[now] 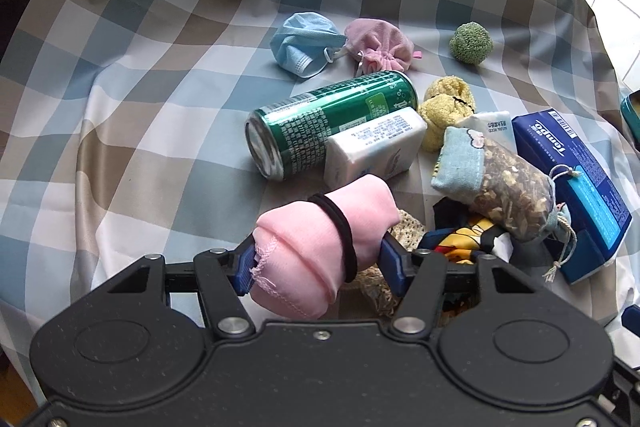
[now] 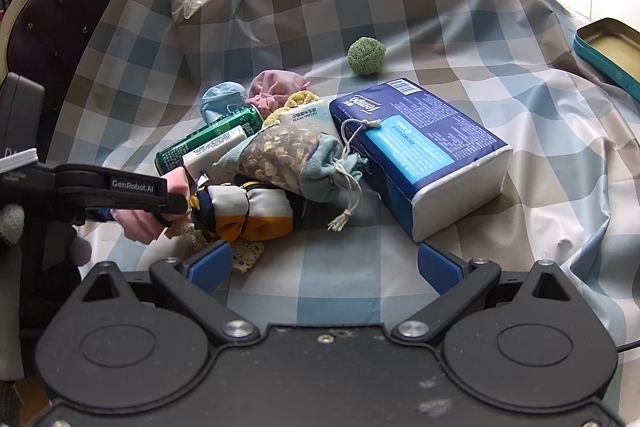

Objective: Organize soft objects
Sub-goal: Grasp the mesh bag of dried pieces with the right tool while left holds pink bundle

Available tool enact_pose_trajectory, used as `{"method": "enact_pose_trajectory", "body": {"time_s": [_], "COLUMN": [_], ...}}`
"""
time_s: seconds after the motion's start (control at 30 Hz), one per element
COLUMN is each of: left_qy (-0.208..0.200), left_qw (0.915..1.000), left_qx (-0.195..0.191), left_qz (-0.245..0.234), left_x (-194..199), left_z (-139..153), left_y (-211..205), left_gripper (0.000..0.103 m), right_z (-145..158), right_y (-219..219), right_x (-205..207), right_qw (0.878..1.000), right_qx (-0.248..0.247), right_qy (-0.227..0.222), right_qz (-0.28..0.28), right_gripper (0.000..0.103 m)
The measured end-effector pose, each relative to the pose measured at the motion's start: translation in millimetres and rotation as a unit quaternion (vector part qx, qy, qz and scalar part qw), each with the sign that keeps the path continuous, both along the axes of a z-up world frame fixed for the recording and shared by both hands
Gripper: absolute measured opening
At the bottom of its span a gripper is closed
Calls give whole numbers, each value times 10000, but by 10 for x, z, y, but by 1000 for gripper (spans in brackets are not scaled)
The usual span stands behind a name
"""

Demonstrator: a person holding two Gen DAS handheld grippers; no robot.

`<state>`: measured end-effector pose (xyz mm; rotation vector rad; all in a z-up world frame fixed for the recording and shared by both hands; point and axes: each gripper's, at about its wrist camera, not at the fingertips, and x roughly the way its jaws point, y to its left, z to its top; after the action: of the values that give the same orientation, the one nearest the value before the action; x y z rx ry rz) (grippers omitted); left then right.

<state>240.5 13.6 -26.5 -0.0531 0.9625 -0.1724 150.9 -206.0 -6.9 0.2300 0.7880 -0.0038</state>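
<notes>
Pink cloth roll (image 1: 320,247), ringed by a black hair tie (image 1: 340,235), sits clamped in the left gripper (image 1: 316,259) just above the checked tabletop (image 1: 160,107). Right of it lie a green can (image 1: 320,123), a sachet (image 1: 508,187) and a blue tissue pack (image 2: 420,151). Right gripper (image 2: 324,269) hangs spread, empty.

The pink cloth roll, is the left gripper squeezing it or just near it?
Touching. In the left wrist view, both blue pads of the left gripper press into the sides of the pink cloth roll, denting it, with no gap on either side.
</notes>
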Motion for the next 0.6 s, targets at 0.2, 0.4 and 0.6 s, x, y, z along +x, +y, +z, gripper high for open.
{"method": "enact_pose_trajectory", "body": {"time_s": [0.2,0.4,0.6], "left_qy": [21,-148,-256], "left_qw": [9997,9993,9984], "left_qx": [-226,-308,-408], "left_qz": [89,180,301], "left_x": [-50,-86,-144], "left_z": [-27,49,117], "left_y": [182,332,488], "left_gripper": [56,56,56], "right_z": [13,-3,-39], "right_y": [106,195,297], "right_x": [158,352,614], "right_qw": [9999,9997,9993], "right_qx": [-116,-196,-316], "right_qy": [-14,6,0], "right_qz": [76,135,200], "right_gripper": [100,100,100]}}
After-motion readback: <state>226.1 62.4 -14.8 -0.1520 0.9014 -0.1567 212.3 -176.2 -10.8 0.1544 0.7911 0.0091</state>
